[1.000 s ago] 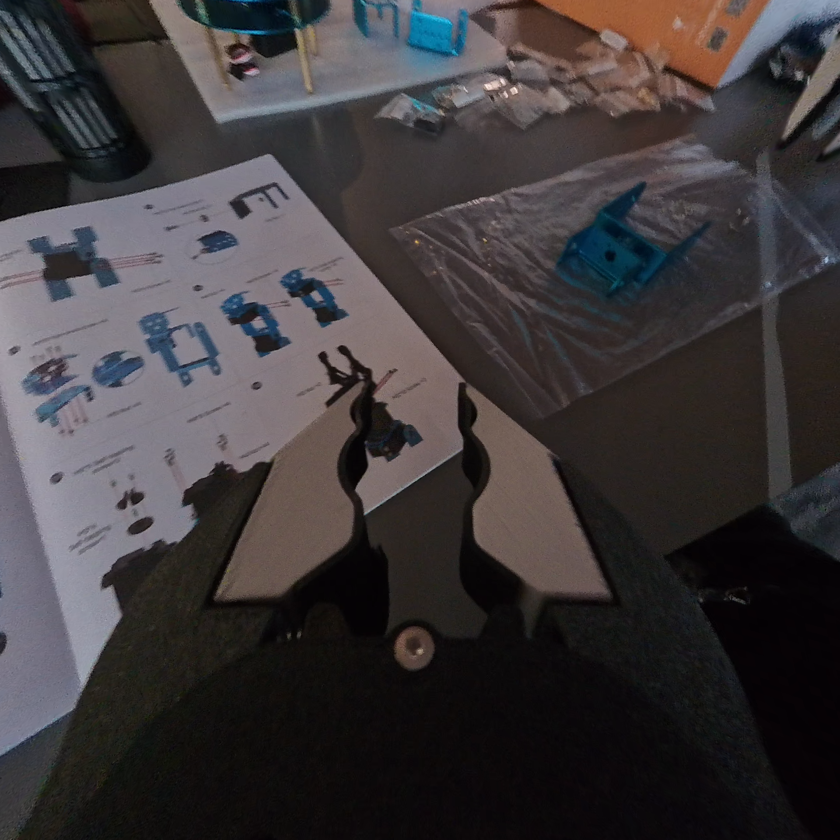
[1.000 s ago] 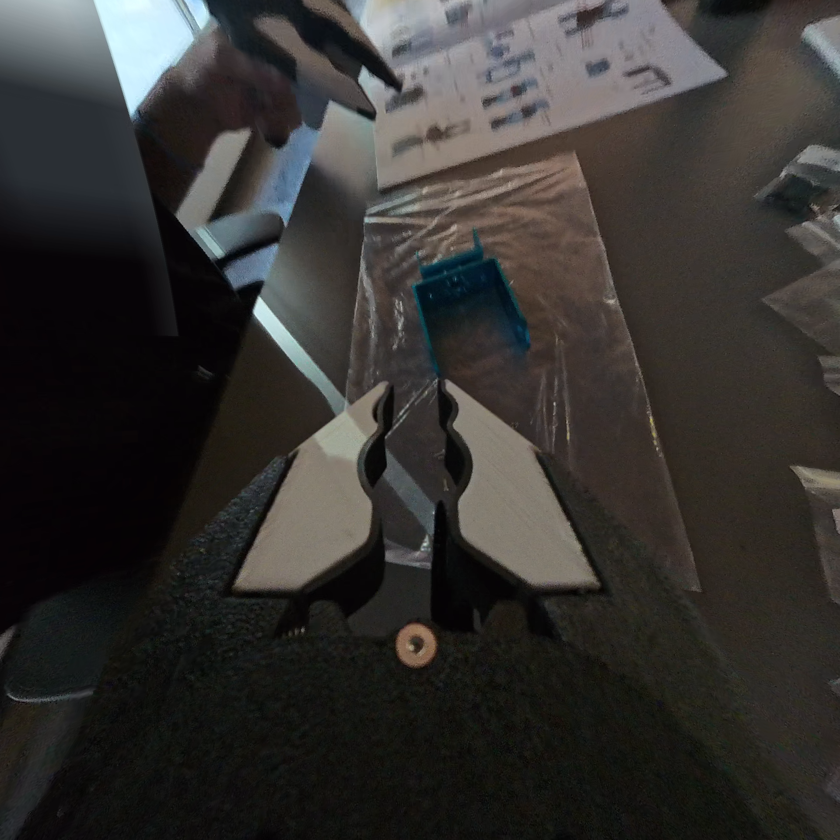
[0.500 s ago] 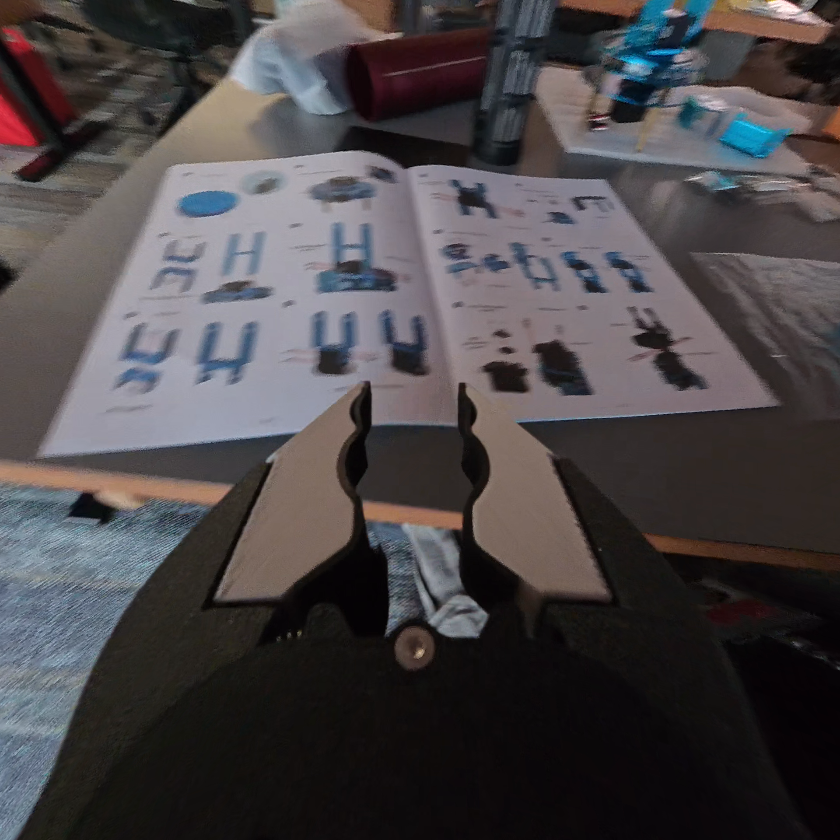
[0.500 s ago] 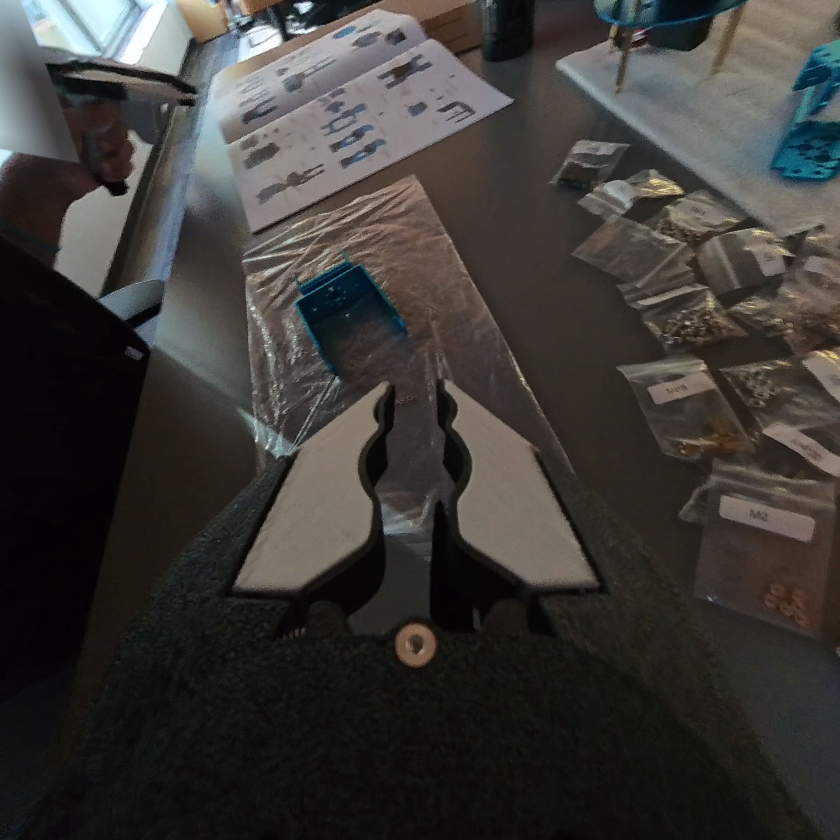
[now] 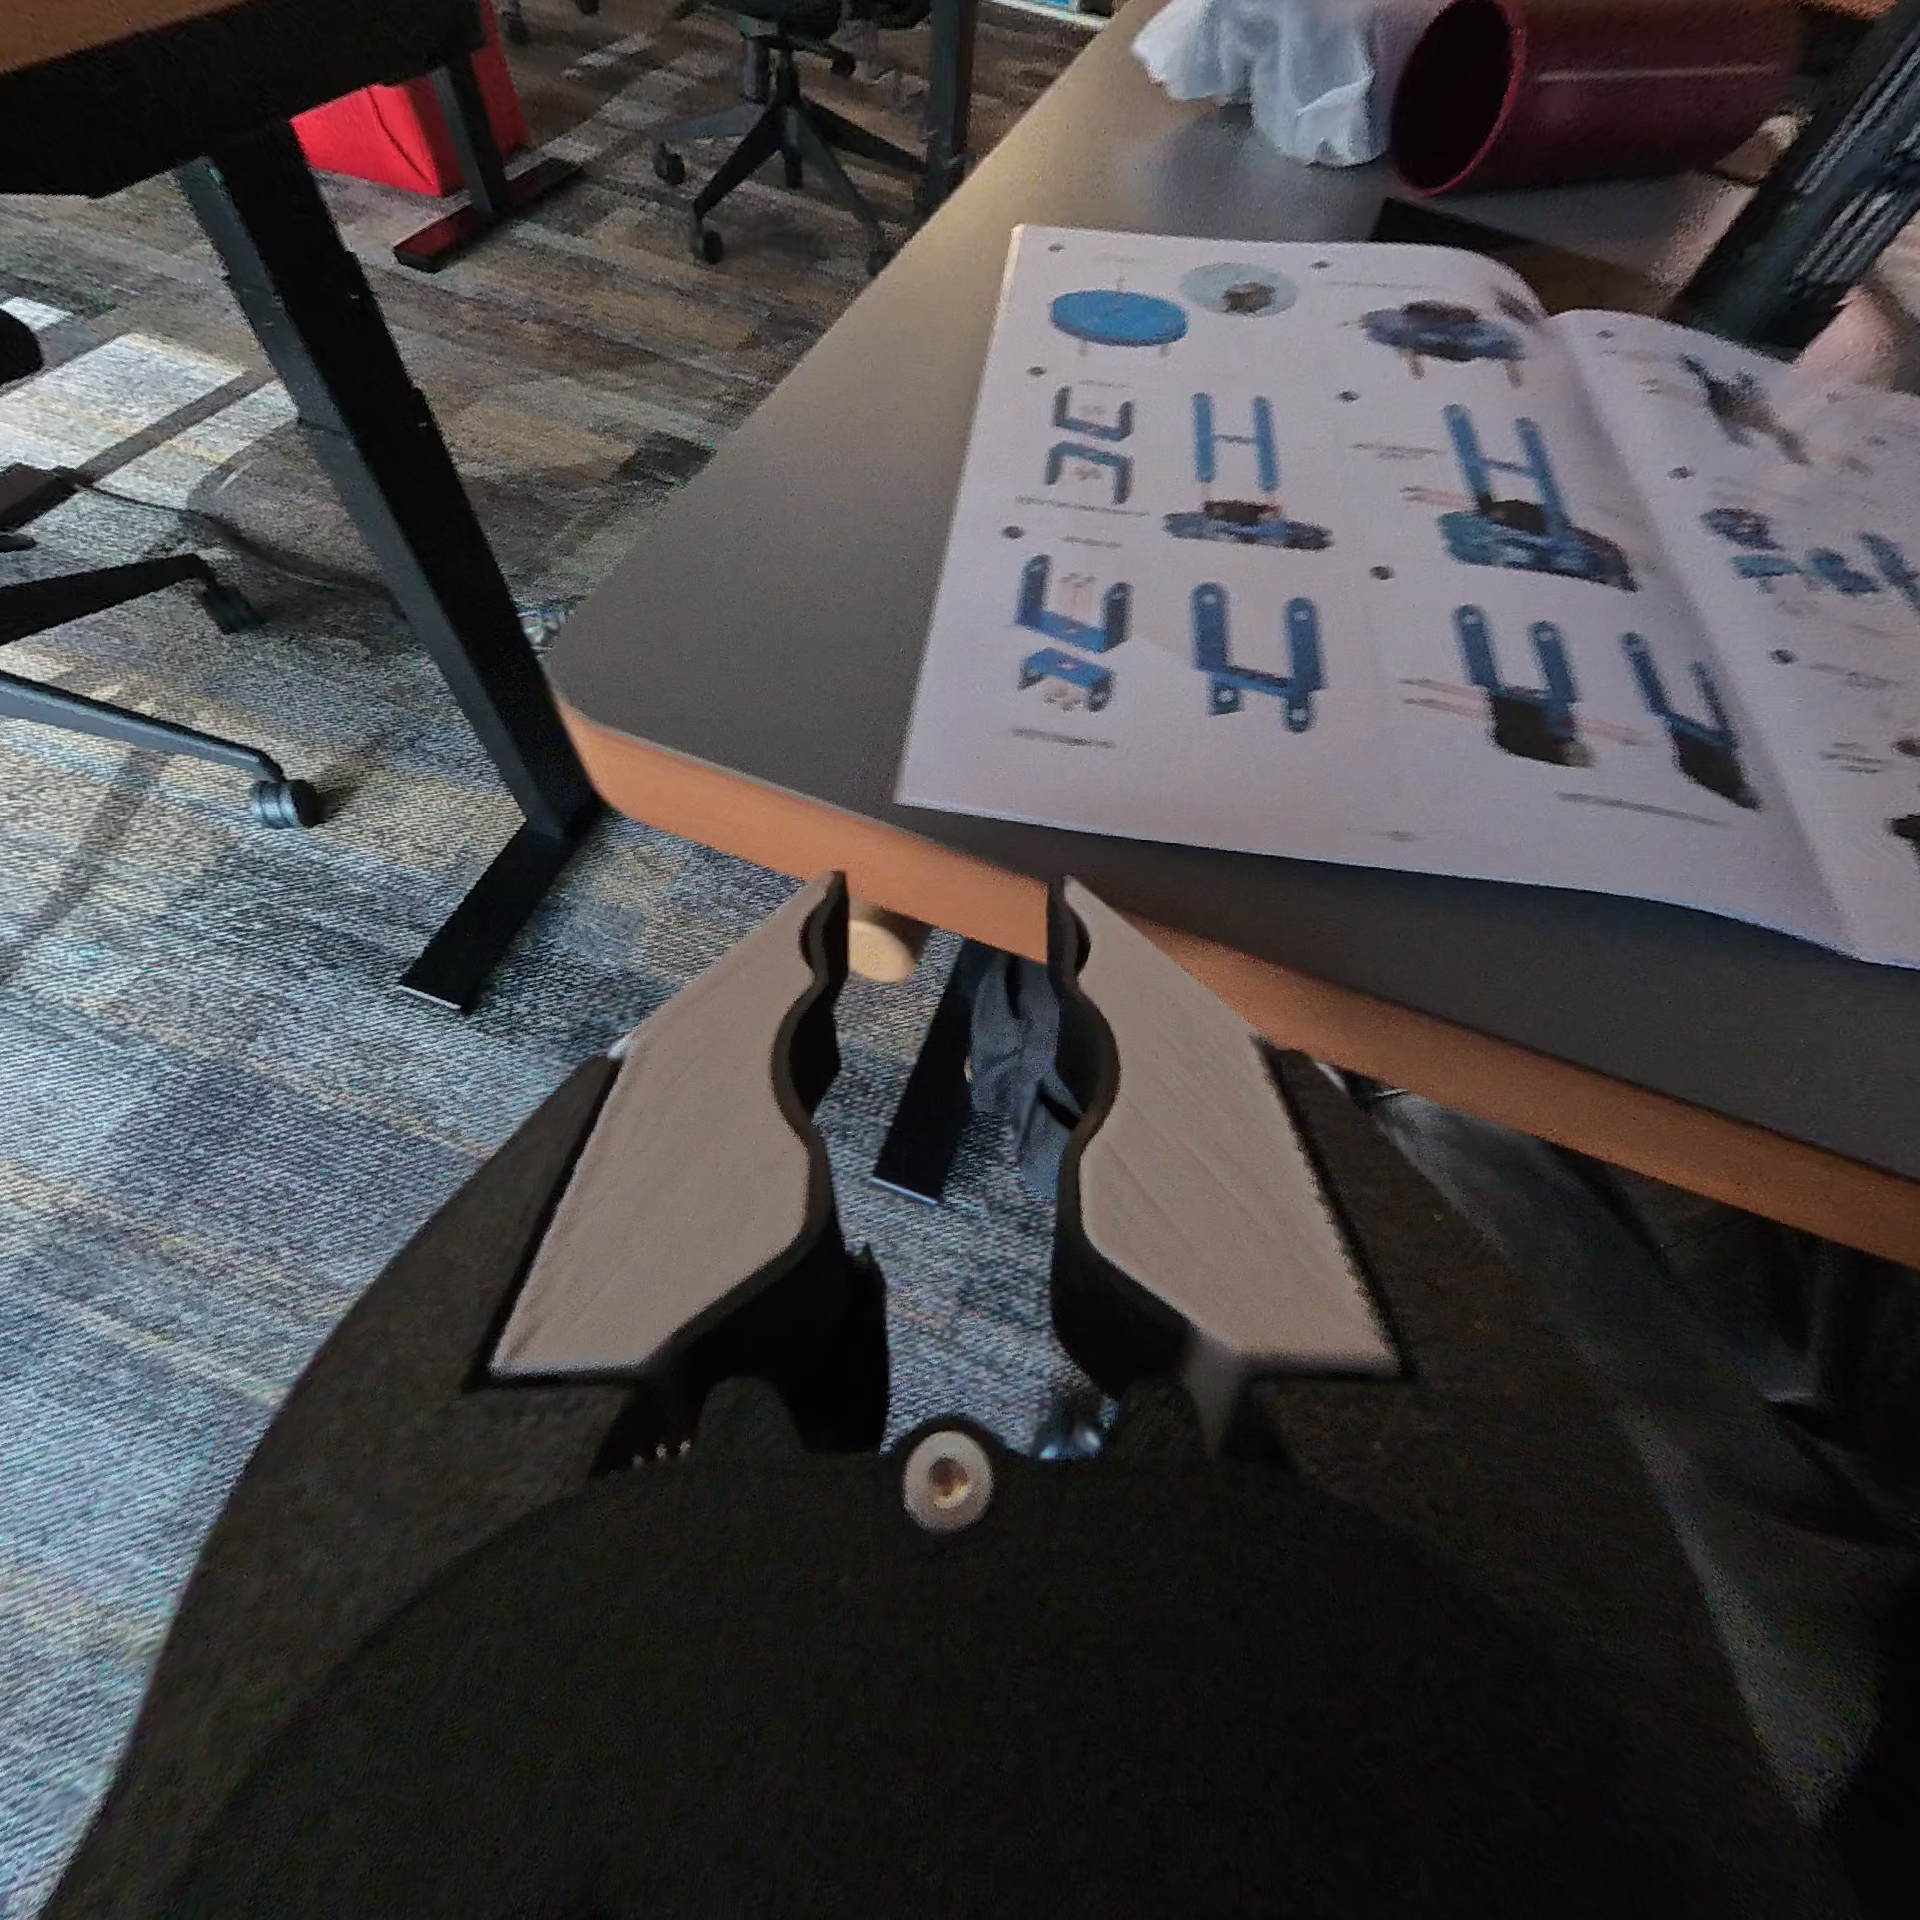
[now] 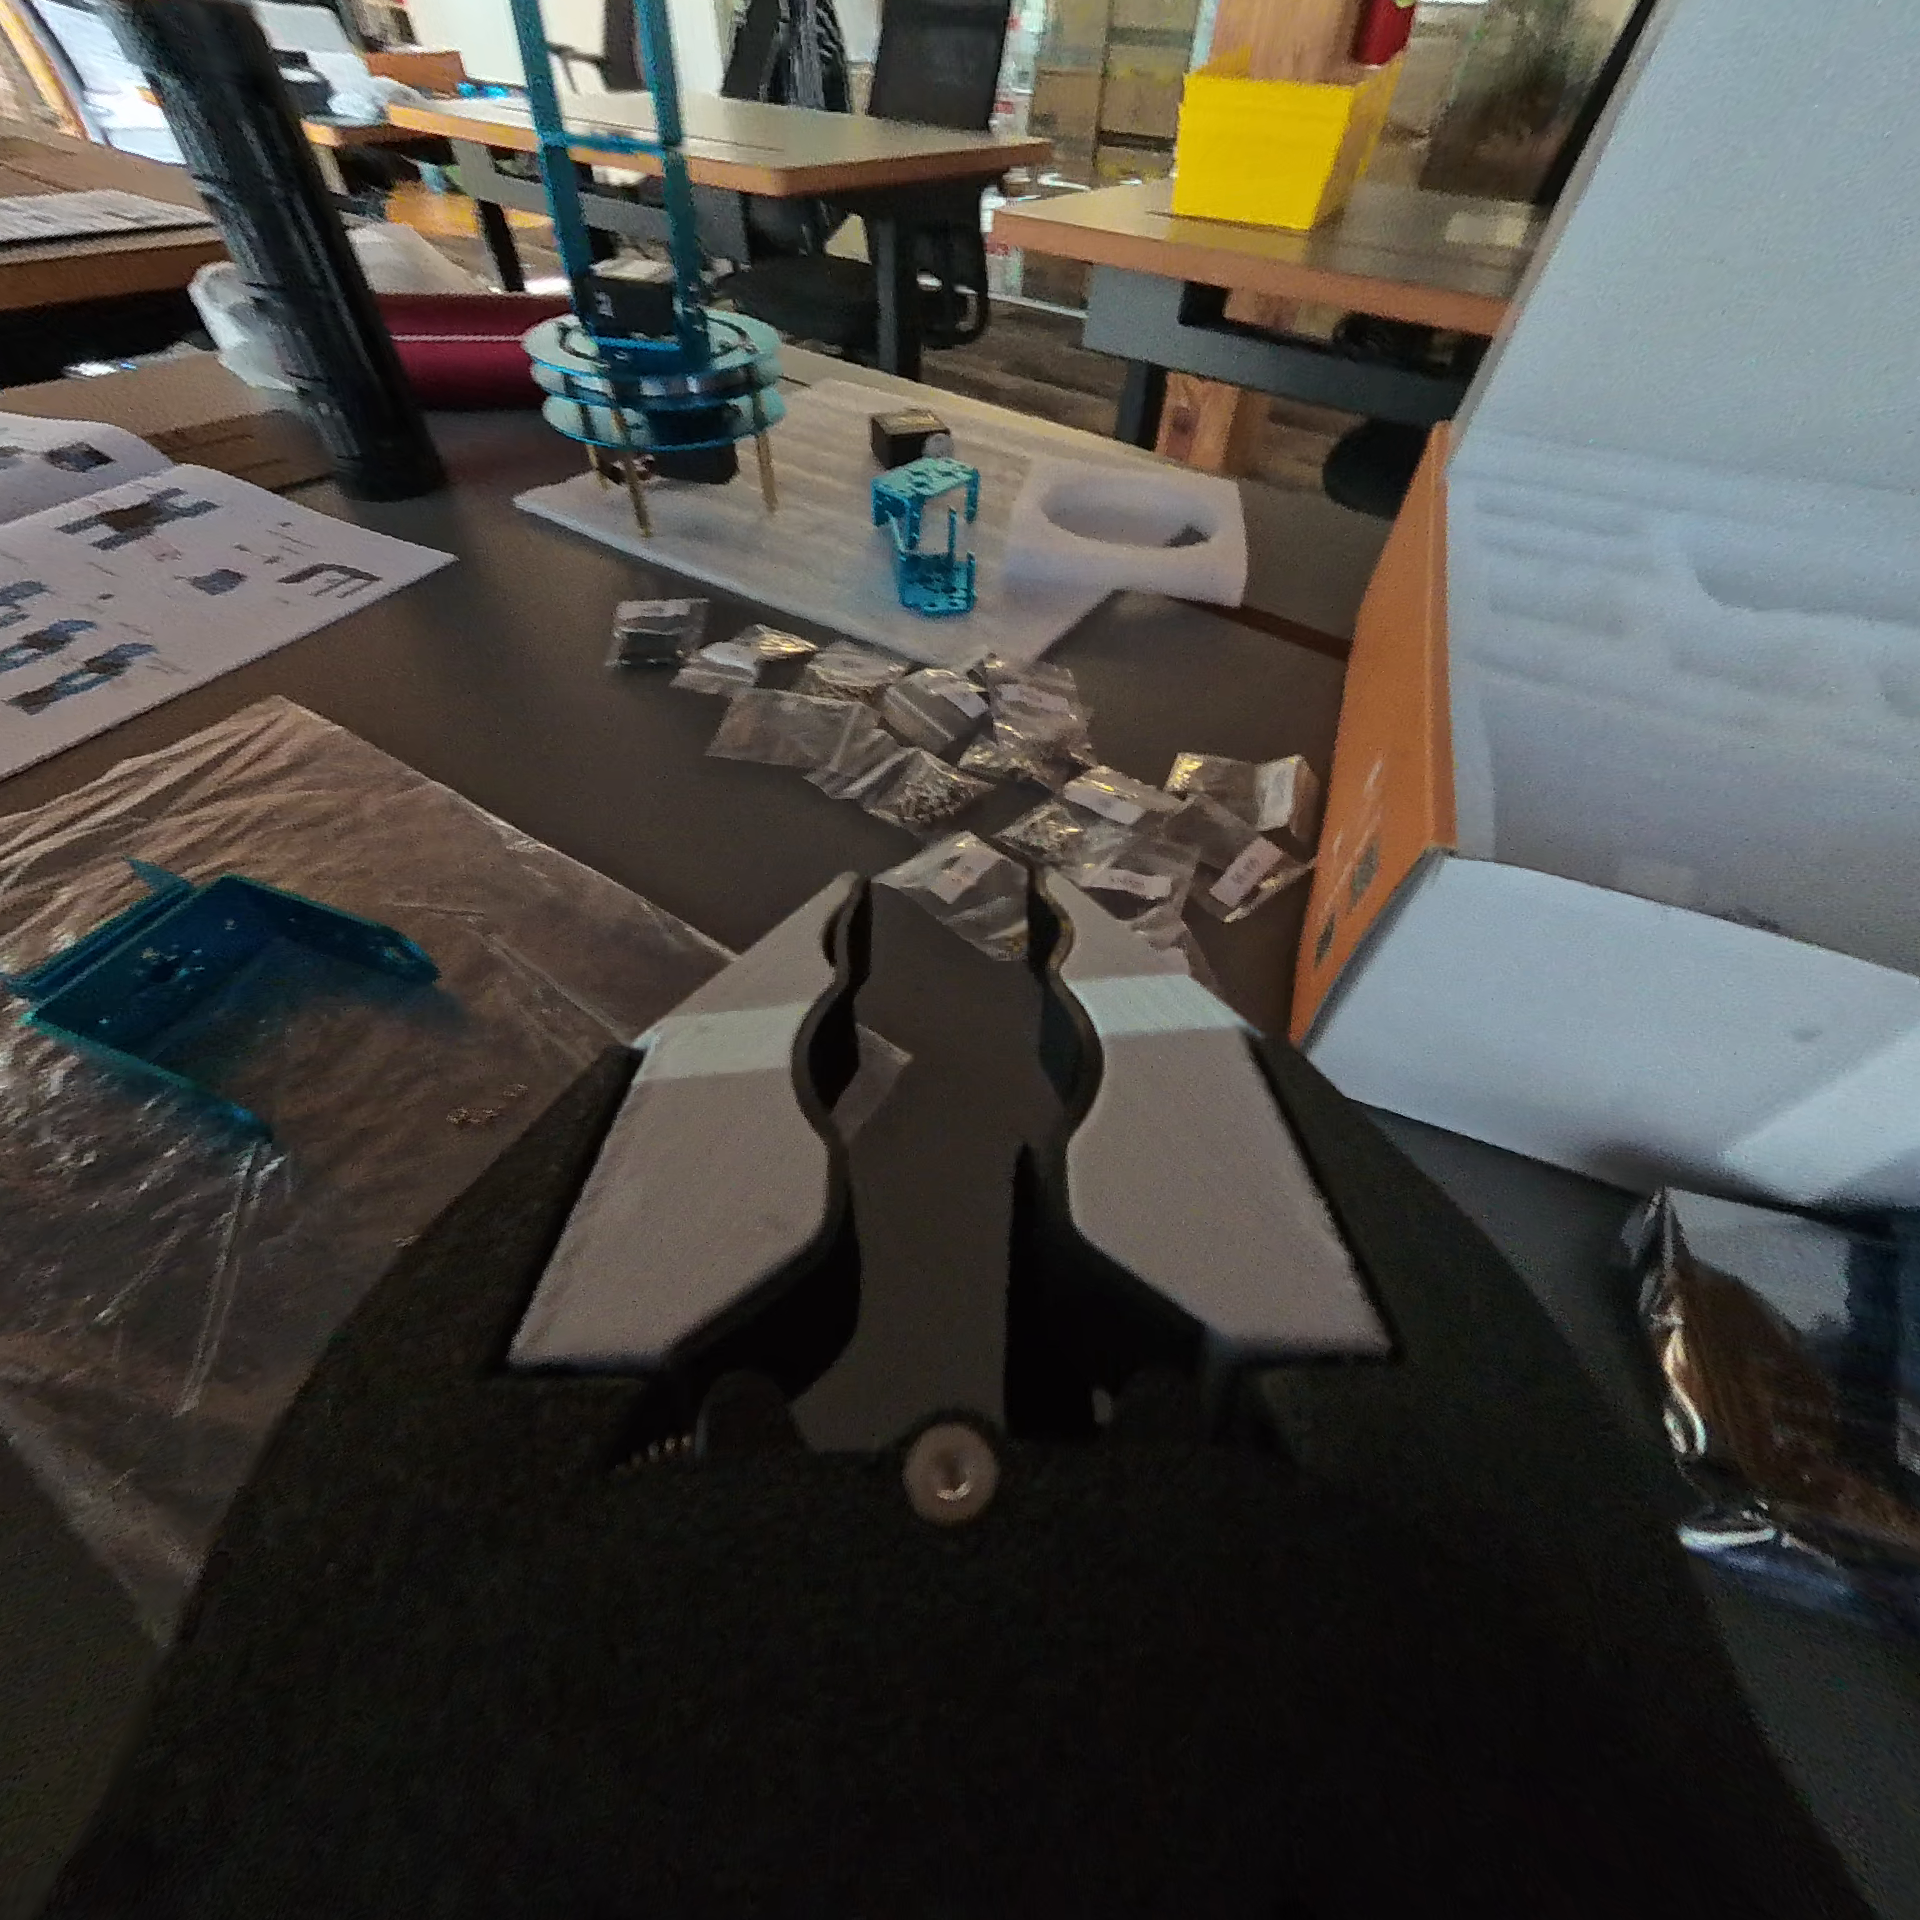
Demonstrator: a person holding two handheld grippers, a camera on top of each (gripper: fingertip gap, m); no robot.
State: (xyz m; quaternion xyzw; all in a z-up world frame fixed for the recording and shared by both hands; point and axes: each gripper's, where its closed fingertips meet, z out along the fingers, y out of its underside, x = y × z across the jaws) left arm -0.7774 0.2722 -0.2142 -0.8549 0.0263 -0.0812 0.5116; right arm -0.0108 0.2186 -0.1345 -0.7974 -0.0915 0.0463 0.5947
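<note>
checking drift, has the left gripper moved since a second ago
Yes. The left gripper has pulled back off the table: it was over the open manual, now it hangs past the table's edge, above carpet.

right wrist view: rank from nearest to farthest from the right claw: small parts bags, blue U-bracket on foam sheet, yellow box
1. Small parts bags: on the dark tabletop just ahead of the right claw, the closest ones at its tips.
2. Blue U-bracket: upright on the white foam sheet, beyond the bags.
3. Yellow box: on another desk at the back, right of centre.
</note>
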